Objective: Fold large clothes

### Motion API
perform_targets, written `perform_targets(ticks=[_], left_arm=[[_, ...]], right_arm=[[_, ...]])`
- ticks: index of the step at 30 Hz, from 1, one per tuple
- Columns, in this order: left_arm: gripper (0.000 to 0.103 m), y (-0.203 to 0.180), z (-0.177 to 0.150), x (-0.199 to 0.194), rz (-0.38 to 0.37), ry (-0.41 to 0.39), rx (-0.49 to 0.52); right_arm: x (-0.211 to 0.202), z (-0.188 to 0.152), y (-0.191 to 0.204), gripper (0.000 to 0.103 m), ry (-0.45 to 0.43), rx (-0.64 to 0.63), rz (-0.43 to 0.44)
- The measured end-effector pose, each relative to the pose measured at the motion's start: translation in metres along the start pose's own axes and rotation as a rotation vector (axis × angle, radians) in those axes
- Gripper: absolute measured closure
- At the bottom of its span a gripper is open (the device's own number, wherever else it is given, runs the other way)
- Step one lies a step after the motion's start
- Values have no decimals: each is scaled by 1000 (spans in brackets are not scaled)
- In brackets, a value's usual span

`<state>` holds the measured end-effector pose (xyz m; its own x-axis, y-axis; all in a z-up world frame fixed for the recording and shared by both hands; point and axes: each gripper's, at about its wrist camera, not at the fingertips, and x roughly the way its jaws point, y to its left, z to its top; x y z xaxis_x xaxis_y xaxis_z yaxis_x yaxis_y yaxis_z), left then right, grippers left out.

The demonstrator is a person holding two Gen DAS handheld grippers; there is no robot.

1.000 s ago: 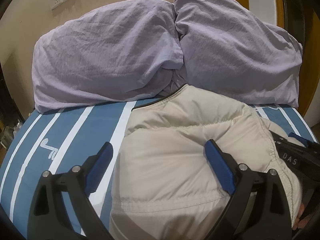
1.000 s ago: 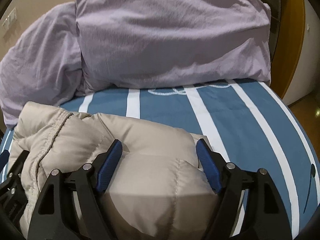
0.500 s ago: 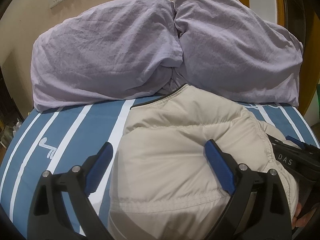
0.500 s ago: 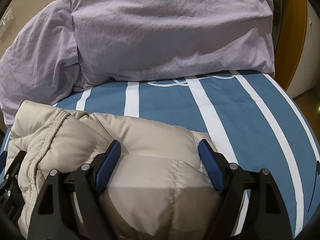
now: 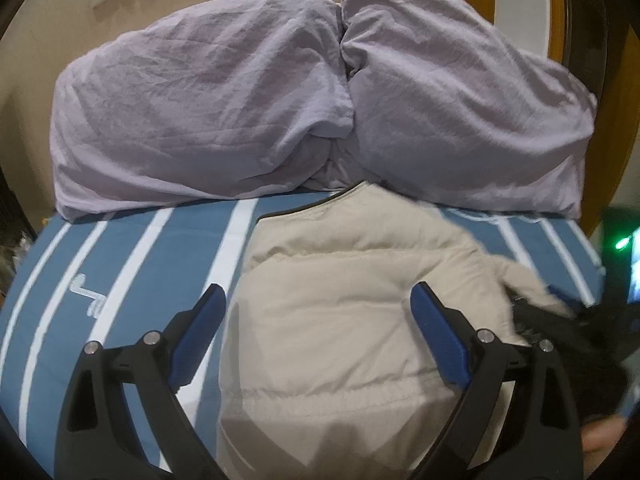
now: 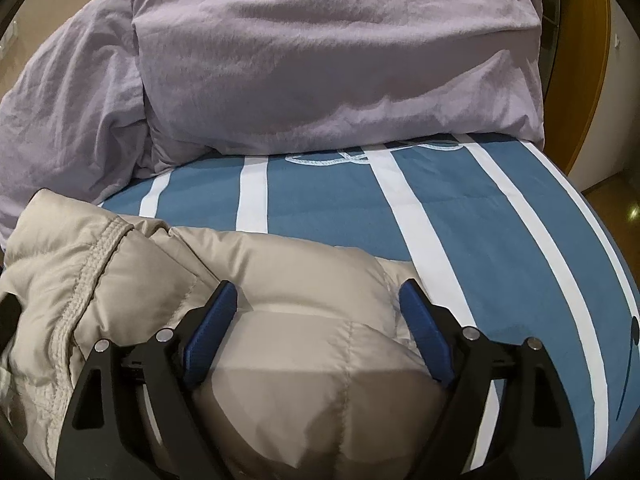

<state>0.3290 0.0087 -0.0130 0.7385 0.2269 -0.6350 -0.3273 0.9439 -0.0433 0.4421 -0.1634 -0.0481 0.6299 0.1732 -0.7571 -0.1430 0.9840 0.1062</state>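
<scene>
A beige puffer jacket (image 5: 344,312) lies bunched in a folded heap on the blue-and-white striped bed (image 5: 132,264). It also shows in the right wrist view (image 6: 280,280). My left gripper (image 5: 318,304) is open, its blue pads wide apart over the jacket's left part. My right gripper (image 6: 318,304) is open over the jacket's right end, close above the fabric. The right gripper shows blurred at the right edge of the left wrist view (image 5: 560,312).
Two lilac pillows (image 5: 208,112) (image 5: 460,100) lean against the wall at the head of the bed. The same pillows fill the top of the right wrist view (image 6: 328,52). The striped sheet (image 6: 480,216) extends right to the bed edge. A wooden door frame (image 6: 588,60) stands beyond.
Both grippers stay open. The right gripper moves forward slightly over the jacket, and it blurs at the edge of the left wrist view. The jacket's right side shifts a little.
</scene>
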Motion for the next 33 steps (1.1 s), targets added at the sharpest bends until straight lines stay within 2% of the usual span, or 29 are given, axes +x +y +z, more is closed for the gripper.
perform_targets(ticks=[3, 6, 9, 21, 33], left_arm=[[7, -6, 9, -8, -25, -8, 1], [3, -19, 13, -7, 14, -27, 43], [2, -25, 8, 13, 44, 26, 83], [2, -24, 1, 28, 84, -10, 94], [2, -23, -1, 32, 73, -13, 84]], right_arm=[[1, 0, -1, 18, 4, 1, 1], [1, 0, -2, 18, 4, 2, 3], [1, 0, -3, 18, 2, 5, 10], [-1, -2, -1, 18, -7, 3, -24], [-1, -2, -2, 17, -9, 1, -29]])
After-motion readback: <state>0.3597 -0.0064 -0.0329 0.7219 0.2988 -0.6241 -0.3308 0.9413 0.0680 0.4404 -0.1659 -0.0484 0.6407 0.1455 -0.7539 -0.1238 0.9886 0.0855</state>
